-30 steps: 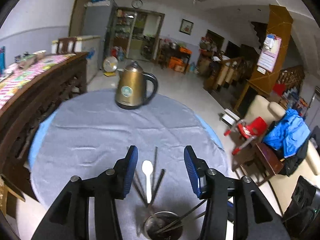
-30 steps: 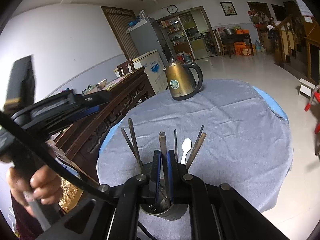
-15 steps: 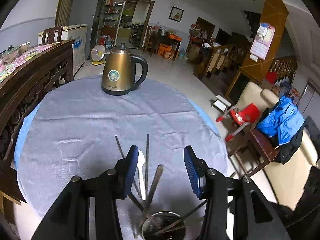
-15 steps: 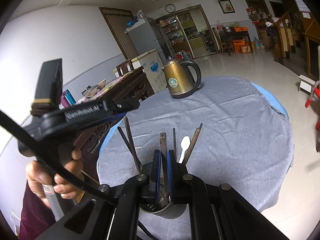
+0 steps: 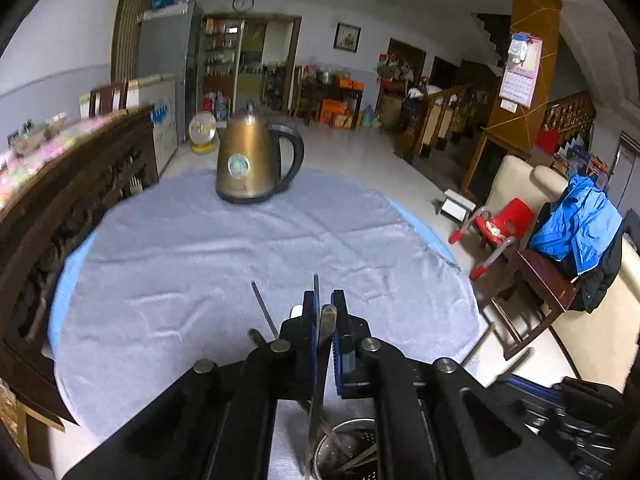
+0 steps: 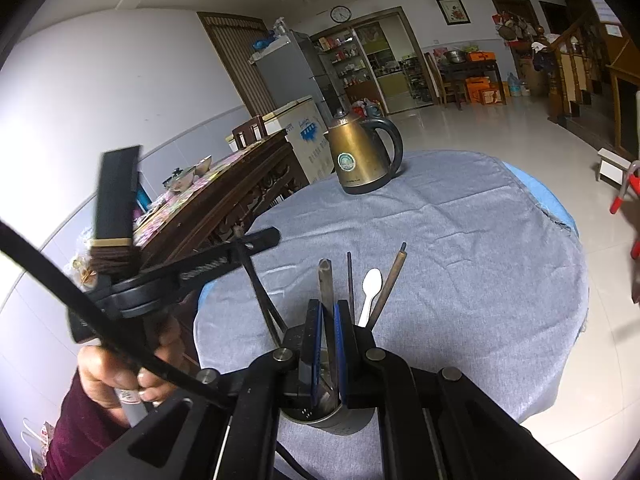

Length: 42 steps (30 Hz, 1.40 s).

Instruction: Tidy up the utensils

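On the grey-clothed round table (image 6: 460, 240), a metal utensil holder (image 6: 332, 420) carries chopsticks and a white spoon (image 6: 370, 288). Left gripper (image 5: 322, 320) pinches a thin chopstick (image 5: 316, 292); right gripper (image 6: 326, 320) pinches a flat metal handle (image 6: 325, 280). Beyond stands a bronze kettle (image 6: 360, 156).

— What else do I have out there besides the job?

— I see a bronze kettle (image 5: 254, 160) upright at the far side of the round surface (image 5: 168, 248), on its grey cloth. A carved dark sideboard (image 5: 68, 200) stands left of it. On the right, a red child's chair (image 5: 498, 226) and a blue jacket (image 5: 576, 224) over a seat.
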Available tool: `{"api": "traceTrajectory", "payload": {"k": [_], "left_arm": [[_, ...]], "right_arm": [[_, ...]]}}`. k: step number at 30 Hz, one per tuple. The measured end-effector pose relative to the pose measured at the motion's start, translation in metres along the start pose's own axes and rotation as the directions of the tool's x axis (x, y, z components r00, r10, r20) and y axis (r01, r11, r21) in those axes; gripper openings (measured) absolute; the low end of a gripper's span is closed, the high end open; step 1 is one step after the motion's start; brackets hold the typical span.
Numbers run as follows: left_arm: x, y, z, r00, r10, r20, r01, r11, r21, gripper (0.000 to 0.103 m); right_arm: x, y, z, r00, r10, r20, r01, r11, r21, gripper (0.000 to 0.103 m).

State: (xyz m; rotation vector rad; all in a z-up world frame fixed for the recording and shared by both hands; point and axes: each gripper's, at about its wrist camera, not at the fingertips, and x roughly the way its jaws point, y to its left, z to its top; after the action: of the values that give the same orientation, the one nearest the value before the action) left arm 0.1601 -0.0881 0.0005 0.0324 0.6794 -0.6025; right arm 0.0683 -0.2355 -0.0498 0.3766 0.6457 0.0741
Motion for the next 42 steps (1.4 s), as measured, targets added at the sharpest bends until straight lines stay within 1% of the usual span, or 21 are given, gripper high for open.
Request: {"api": "traceTrajectory", "payload": {"k": [2, 4, 6, 10, 12, 14, 16, 17, 19, 22, 25, 26, 28, 29, 30, 32, 34, 36, 38, 40, 42], "left_arm": [[-0.016, -0.002, 0.006, 1.0, -0.007, 0.02, 0.007, 1.0, 0.012, 0.006], [-0.041, -0.006, 0.012, 0.998, -0.009, 0.058, 0.007, 1.0, 0.027, 0.006], [-0.062, -0.01, 0.017, 0.995, -0.026, 0.094, 0.023, 0.999, 0.038, 0.005], [-0.109, -0.021, 0.025, 0.98, -0.079, 0.183, 0.07, 0.996, 0.059, 0.005], [-0.122, -0.026, 0.027, 0.972, -0.086, 0.22, 0.072, 0.995, 0.07, 0.005], [-0.129, -0.029, 0.025, 0.965, -0.074, 0.253, 0.057, 0.996, 0.073, 0.005], [-0.127, -0.027, 0.021, 0.957, -0.061, 0.285, 0.051, 0.998, 0.043, 0.005], [-0.125, -0.026, 0.018, 0.955, -0.064, 0.289, 0.059, 0.998, 0.027, 0.005], [-0.112, -0.018, 0.013, 0.959, -0.059, 0.276, 0.067, 0.998, -0.02, 0.005], [-0.088, -0.013, 0.006, 0.971, 0.008, 0.239, 0.007, 0.998, -0.06, 0.005], [-0.063, 0.0, -0.002, 0.988, 0.017, 0.153, -0.001, 0.994, -0.107, 0.007], [-0.061, 0.005, -0.005, 0.991, 0.013, 0.136, 0.004, 0.992, -0.123, 0.009], [-0.06, 0.013, -0.01, 0.991, 0.026, 0.129, -0.006, 0.989, -0.15, 0.02], [-0.063, 0.015, -0.013, 0.99, 0.035, 0.135, -0.014, 0.988, -0.156, 0.033], [-0.068, 0.016, -0.015, 0.989, 0.041, 0.144, -0.018, 0.987, -0.16, 0.045], [-0.078, 0.019, -0.02, 0.983, 0.058, 0.175, -0.029, 0.986, -0.162, 0.047], [-0.091, 0.023, -0.025, 0.974, 0.093, 0.206, -0.061, 0.985, -0.159, 0.051], [-0.101, 0.029, -0.03, 0.967, 0.122, 0.226, -0.084, 0.982, -0.168, 0.06], [-0.106, 0.039, -0.034, 0.961, 0.155, 0.23, -0.114, 0.977, -0.181, 0.062], [-0.107, 0.052, -0.037, 0.958, 0.182, 0.22, -0.139, 0.97, -0.197, 0.063], [-0.1, 0.066, -0.042, 0.959, 0.207, 0.193, -0.162, 0.961, -0.226, 0.063]], "right_arm": [[0.0, 0.002, 0.0, 1.0, 0.001, 0.003, -0.001, 1.0, -0.003, 0.008], [-0.001, 0.004, 0.0, 1.0, 0.001, 0.006, -0.001, 1.0, -0.008, 0.008], [-0.002, 0.005, -0.001, 1.0, -0.002, 0.01, 0.003, 1.0, -0.012, 0.008], [0.0, 0.007, -0.004, 1.0, -0.009, 0.011, 0.009, 1.0, -0.014, 0.008], [0.001, 0.008, -0.004, 1.0, -0.01, 0.007, 0.01, 1.0, -0.012, 0.008], [0.001, 0.007, -0.005, 1.0, -0.011, 0.008, 0.011, 1.0, -0.009, 0.008], [0.001, 0.006, -0.007, 1.0, -0.01, 0.011, 0.011, 1.0, -0.008, 0.008], [0.001, 0.006, -0.008, 1.0, -0.01, 0.011, 0.01, 1.0, -0.006, 0.008], [0.001, 0.004, -0.009, 1.0, -0.01, 0.008, 0.01, 1.0, 0.0, 0.008], [0.001, 0.002, -0.01, 1.0, -0.004, -0.001, 0.004, 1.0, 0.01, 0.008], [0.0, 0.0, -0.01, 1.0, 0.008, -0.003, -0.008, 1.0, 0.014, 0.008], [-0.002, -0.001, -0.01, 1.0, 0.012, -0.004, -0.012, 1.0, 0.016, 0.009], [-0.006, -0.007, -0.008, 1.0, 0.03, 0.002, -0.03, 0.999, 0.038, 0.012], [-0.009, -0.01, -0.007, 0.999, 0.034, 0.011, -0.035, 0.998, 0.051, 0.016], [-0.013, -0.015, -0.007, 0.999, 0.04, 0.028, -0.042, 0.997, 0.069, 0.02], [-0.021, -0.023, -0.005, 0.997, 0.045, 0.055, -0.05, 0.994, 0.095, 0.022], [-0.03, -0.03, -0.002, 0.995, 0.045, 0.085, -0.055, 0.992, 0.116, 0.022], [-0.042, -0.039, 0.001, 0.991, 0.04, 0.129, -0.058, 0.988, 0.141, 0.022], [-0.053, -0.046, 0.003, 0.987, 0.03, 0.159, -0.056, 0.985, 0.162, 0.024], [-0.062, -0.057, 0.005, 0.982, 0.014, 0.187, -0.05, 0.98, 0.191, 0.031], [-0.069, -0.068, 0.007, 0.979, -0.003, 0.203, -0.042, 0.974, 0.221, 0.043]]}}
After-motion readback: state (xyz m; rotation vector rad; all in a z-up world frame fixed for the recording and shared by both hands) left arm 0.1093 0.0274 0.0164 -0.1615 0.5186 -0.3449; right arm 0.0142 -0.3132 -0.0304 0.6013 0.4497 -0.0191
